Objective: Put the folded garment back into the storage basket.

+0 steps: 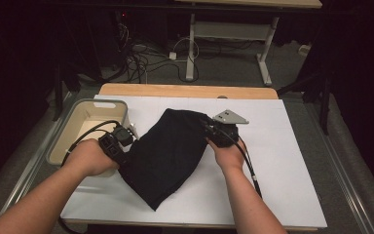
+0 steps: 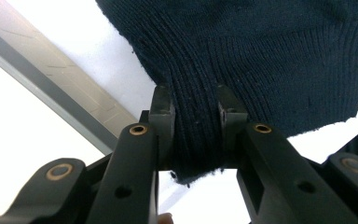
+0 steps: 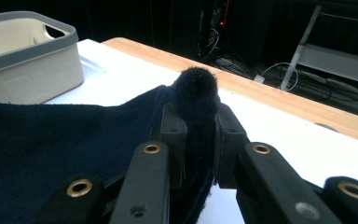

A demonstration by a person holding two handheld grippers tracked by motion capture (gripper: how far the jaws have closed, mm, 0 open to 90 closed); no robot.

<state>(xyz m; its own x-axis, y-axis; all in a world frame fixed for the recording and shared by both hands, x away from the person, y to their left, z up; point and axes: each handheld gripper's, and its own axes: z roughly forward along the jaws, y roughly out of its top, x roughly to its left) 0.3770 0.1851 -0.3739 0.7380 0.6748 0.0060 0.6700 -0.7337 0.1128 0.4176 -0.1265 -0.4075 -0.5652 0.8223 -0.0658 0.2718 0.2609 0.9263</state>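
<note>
The dark knitted garment [image 1: 168, 156] lies on the bench [image 1: 272, 161] just right of the beige bin [image 1: 78, 109]. The left hand-held gripper [image 2: 193, 105] clamps its ribbed hem and the right hand-held gripper [image 3: 196, 121] a bunched edge; lift both evenly, keeping the fabric taut.

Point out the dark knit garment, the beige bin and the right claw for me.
dark knit garment [image 1: 168, 156], high view, middle of the cloth spread on the table.
beige bin [image 1: 85, 105], high view, grey rim at its far side.
right claw [image 3: 199, 122], right gripper view, between its fingertips, clamped on bunched cloth.
</note>
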